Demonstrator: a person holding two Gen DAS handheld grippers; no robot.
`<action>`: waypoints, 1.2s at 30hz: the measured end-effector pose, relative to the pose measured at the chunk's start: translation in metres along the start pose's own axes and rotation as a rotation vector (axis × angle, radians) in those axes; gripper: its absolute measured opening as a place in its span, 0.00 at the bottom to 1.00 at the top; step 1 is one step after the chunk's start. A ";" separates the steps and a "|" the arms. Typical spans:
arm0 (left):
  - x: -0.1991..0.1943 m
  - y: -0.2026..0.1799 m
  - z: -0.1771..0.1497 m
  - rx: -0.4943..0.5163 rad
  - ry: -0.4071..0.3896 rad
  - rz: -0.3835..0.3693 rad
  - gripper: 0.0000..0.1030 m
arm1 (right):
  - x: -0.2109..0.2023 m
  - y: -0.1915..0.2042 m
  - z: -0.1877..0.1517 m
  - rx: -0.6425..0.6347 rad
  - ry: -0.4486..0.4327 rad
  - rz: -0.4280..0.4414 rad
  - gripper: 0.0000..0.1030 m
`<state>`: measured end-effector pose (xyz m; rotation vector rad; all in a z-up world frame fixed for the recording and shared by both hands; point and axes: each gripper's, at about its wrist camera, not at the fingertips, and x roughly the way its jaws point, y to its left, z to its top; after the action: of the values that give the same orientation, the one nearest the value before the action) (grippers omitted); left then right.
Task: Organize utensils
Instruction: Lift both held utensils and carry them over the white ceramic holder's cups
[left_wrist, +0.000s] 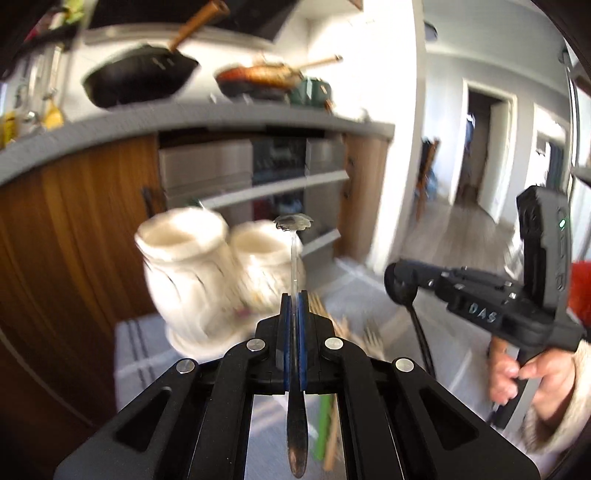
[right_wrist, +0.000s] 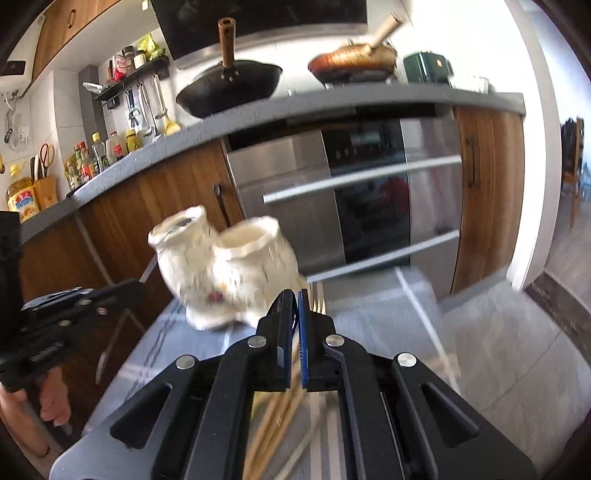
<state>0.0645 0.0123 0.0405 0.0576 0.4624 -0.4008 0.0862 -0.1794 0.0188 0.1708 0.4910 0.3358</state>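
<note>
A white ceramic double-cup utensil holder (left_wrist: 207, 273) stands on a grey striped cloth (left_wrist: 136, 354); it also shows in the right wrist view (right_wrist: 225, 269), with a metal utensil in its left cup. My left gripper (left_wrist: 294, 295) is shut on a metal spoon (left_wrist: 293, 229), bowl end up, close in front of the holder's right cup. My right gripper (right_wrist: 296, 295) is shut with nothing seen between its pads, above wooden chopsticks and forks (right_wrist: 273, 417) on the cloth. The right gripper shows in the left wrist view (left_wrist: 400, 286).
A kitchen counter (right_wrist: 332, 103) with two pans (right_wrist: 229, 86) and a steel oven front (right_wrist: 369, 192) stand behind the holder. Wooden cabinet doors (left_wrist: 74, 229) lie to the left. More wooden utensils and a green handle (left_wrist: 325, 417) lie on the cloth.
</note>
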 end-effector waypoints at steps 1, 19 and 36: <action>-0.001 0.002 0.005 0.002 -0.018 0.013 0.04 | 0.004 0.002 0.008 -0.002 -0.009 -0.002 0.03; 0.069 0.090 0.103 -0.074 -0.166 0.095 0.04 | 0.107 0.028 0.108 -0.116 -0.199 -0.111 0.03; 0.083 0.096 0.062 -0.063 -0.147 0.112 0.04 | 0.123 0.036 0.071 -0.218 -0.161 -0.101 0.03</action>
<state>0.1960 0.0614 0.0560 -0.0068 0.3249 -0.2782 0.2129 -0.1079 0.0356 -0.0384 0.2996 0.2715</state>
